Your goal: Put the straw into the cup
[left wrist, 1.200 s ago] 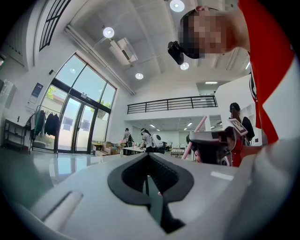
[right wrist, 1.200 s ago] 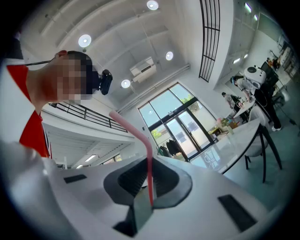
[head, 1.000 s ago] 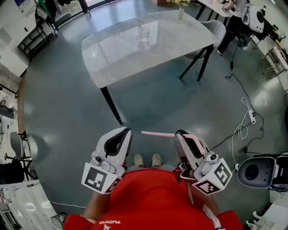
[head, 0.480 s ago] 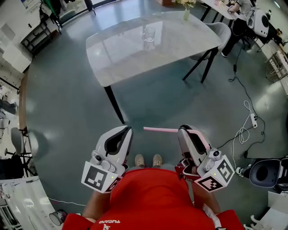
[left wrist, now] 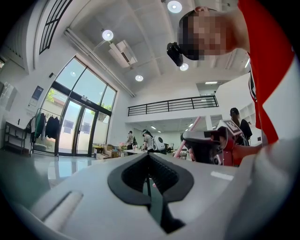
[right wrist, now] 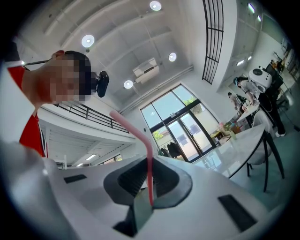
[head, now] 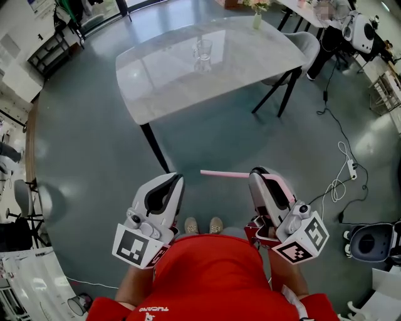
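A pink bendy straw point(head: 223, 174) sticks out sideways to the left from my right gripper point(head: 258, 173), whose jaws are shut on it. In the right gripper view the straw point(right wrist: 148, 161) rises from between the pads and bends left at its top. My left gripper point(head: 173, 181) is held beside it at the same height, shut with nothing in it; its closed pads point(left wrist: 149, 180) show in the left gripper view. A clear glass cup point(head: 202, 49) stands on the marble table point(head: 169, 75), well ahead of both grippers.
A small vase of flowers point(head: 257, 17) stands at the table's far right corner. A grey chair point(head: 299, 49) is at the table's right side. Cables and a power strip point(head: 351, 166) lie on the floor to the right. My feet point(head: 200, 224) show between the grippers.
Both grippers have edged forward toward the table, and the straw has come along in the right one. Neither gripper's jaws have changed.
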A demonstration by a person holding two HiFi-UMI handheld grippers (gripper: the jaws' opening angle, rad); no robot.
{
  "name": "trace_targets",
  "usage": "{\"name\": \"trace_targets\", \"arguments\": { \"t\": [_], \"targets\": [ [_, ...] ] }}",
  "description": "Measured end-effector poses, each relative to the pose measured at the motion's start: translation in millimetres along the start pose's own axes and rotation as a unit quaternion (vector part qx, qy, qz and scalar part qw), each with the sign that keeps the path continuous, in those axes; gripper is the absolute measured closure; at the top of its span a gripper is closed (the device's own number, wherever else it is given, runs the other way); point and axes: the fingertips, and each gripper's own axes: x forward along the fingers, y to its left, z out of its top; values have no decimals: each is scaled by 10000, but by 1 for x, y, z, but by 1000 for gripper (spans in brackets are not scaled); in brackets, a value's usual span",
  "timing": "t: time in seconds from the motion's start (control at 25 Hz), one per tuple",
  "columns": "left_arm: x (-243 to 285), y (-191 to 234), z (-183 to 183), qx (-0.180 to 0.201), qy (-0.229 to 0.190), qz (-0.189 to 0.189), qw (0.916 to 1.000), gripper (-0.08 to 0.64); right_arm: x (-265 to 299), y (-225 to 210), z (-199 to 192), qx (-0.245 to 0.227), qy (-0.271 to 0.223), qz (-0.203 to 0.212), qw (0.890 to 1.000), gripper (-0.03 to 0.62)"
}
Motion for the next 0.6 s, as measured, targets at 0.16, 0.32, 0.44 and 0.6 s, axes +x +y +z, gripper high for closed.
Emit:
{"name": "trace_targets", "arguments": {
  "t": [0.16,0.32,0.44,0.6],
  "targets": [
    [16,-5,3,43,-17,26,10000,554,-4,-15,13,-32,-75,0,10000,568],
    [34,-9,6,117,6,79,9999,554,-4,-34,25,-26,-118,26,9999,568],
    [48,-7,8,183,11,146,9997,554,1,-50,34,-45,-160,77,9998,568],
    [53,-4,6,193,50,227,9995,554,5,-58,36,-40,-194,123,9997,568]
  ]
}}
